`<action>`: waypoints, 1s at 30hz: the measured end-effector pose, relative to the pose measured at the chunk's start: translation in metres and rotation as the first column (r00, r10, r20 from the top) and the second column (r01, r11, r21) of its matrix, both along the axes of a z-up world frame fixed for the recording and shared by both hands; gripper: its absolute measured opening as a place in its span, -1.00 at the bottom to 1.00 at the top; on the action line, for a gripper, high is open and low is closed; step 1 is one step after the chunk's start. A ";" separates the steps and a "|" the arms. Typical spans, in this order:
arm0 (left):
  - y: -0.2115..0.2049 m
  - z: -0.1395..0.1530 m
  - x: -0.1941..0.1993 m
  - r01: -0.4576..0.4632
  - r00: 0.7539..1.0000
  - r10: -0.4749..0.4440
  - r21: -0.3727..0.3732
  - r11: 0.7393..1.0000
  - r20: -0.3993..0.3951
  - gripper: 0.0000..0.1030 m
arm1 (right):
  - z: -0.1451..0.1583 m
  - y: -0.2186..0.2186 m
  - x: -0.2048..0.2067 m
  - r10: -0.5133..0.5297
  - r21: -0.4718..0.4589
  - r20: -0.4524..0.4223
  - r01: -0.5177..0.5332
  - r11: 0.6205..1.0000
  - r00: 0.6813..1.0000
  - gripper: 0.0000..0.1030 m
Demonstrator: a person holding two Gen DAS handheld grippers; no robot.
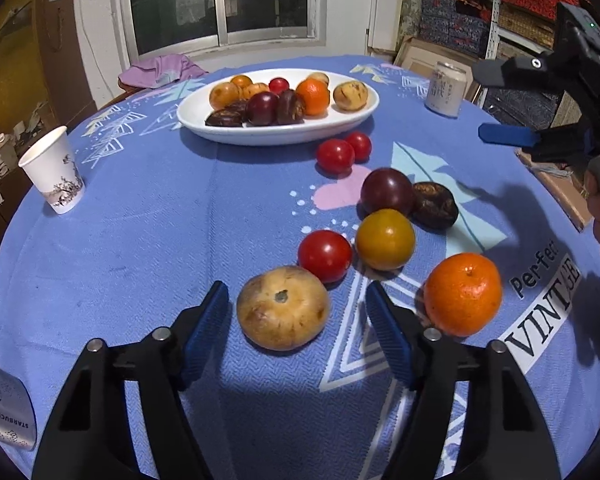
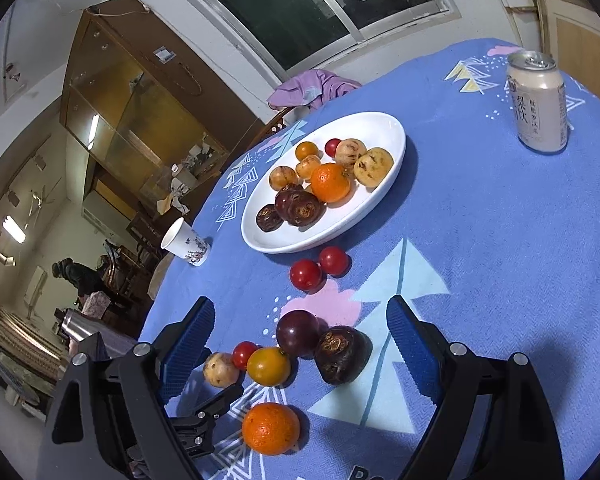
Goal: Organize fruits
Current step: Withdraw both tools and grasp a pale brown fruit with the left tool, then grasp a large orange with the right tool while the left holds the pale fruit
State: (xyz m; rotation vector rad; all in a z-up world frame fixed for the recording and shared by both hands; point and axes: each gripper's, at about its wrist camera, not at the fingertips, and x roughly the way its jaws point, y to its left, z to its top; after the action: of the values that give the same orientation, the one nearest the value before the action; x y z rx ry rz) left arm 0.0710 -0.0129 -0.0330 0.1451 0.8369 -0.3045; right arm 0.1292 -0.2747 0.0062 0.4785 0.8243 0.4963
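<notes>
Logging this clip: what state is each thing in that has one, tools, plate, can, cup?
left tool: open, astride the tan fruit, pads not touching
right tool: open, holds nothing
white plate: partly filled with fruit
drink can: upright, tab opened
paper cup: upright
orange: loose on the cloth

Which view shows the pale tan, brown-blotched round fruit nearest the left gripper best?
The left wrist view: the pale tan, brown-blotched round fruit lies whole and large between the open left gripper fingers. The right wrist view shows it small, partly hidden behind a blue pad.
</notes>
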 end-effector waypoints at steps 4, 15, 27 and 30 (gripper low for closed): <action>0.005 0.000 0.000 -0.014 1.000 0.014 -0.020 1.000 -0.011 0.01 | 0.002 -0.001 -0.002 -0.003 0.007 0.006 0.003 1.000 1.000 0.72; 0.016 0.003 0.000 -0.062 0.998 0.062 -0.021 0.998 -0.006 -0.13 | 0.005 0.015 -0.016 0.056 -0.062 0.066 -0.052 0.997 0.996 0.72; 0.037 0.015 0.001 -0.145 0.989 0.147 -0.058 0.988 0.024 -0.12 | -0.033 0.089 -0.087 0.326 -0.426 0.098 -0.256 0.867 0.940 0.29; 0.036 0.014 0.001 -0.142 0.989 0.144 -0.055 0.988 0.020 -0.13 | -0.036 0.094 -0.088 0.337 -0.440 0.092 -0.265 0.858 0.937 0.15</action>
State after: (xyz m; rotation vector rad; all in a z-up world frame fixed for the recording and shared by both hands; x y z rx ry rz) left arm 0.0715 0.0232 -0.0195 0.0385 0.8108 -0.1895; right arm 0.0411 -0.1810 -0.0295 -0.0994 0.8201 0.6194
